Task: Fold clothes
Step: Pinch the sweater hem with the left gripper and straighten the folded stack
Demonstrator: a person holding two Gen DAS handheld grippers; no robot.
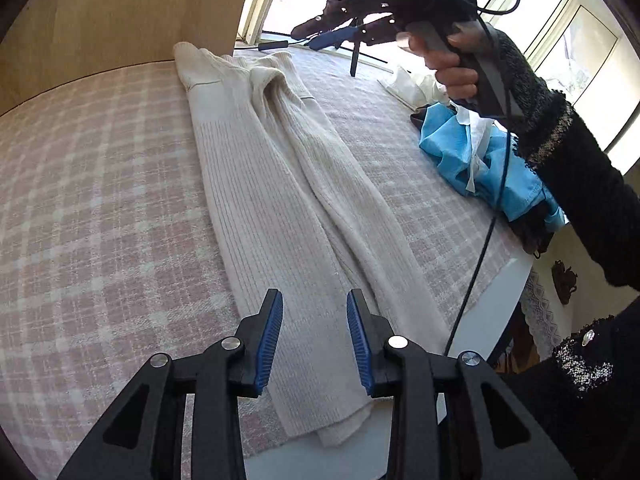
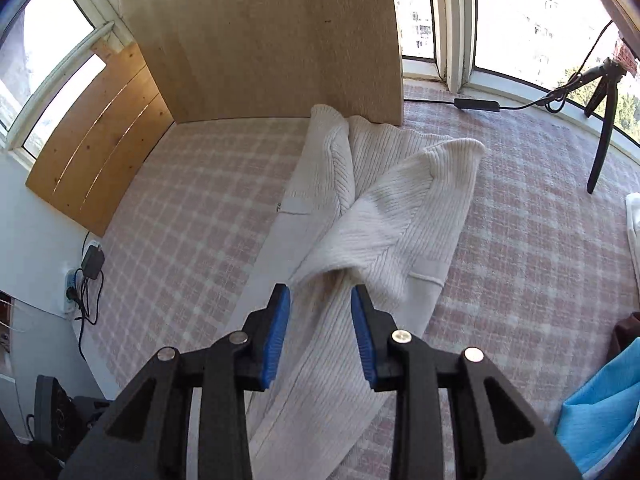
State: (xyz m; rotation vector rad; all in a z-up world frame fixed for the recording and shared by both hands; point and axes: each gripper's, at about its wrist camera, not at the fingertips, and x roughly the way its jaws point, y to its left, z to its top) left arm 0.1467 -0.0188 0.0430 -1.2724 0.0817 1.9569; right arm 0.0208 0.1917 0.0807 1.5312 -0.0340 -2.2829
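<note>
The cream ribbed knit sweater (image 1: pixel 280 184) lies lengthwise on the pink-and-white checked cloth (image 1: pixel 88 208), already narrowed into a long strip with its sides turned in toward the middle, so that two ribbed folds run side by side and overlap along a central seam. In your right wrist view the sweater (image 2: pixel 384 216) shows its upper part: one fold lies diagonally over the other, a ribbed cuff or hem end points to the upper right, and another rolled end sits up against the foot of the wooden board (image 2: pixel 264 40). Your left gripper (image 1: pixel 315 336) hovers over the near end of the strip with its blue-padded fingers (image 1: pixel 269 344) spread apart and nothing between them; the knit runs straight ahead from between them, and its bottom edge lies just below and behind the tips, hanging slightly past the cloth's edge onto the white tabletop (image 1: pixel 496 304). Your right gripper (image 2: pixel 320 332) is likewise spread wide and empty, held above the strip's middle, with the crossed folds just ahead of the fingertips and the knit passing under and beyond them. From the left wrist view that right gripper (image 1: pixel 320 34) is raised well above the far end of the sweater, held by your hand (image 1: pixel 448 64) in a dark knitted sleeve (image 1: pixel 560 152). To the right of both grippers lies a crumpled blue garment (image 1: pixel 480 160), apart from the sweater.
</note>
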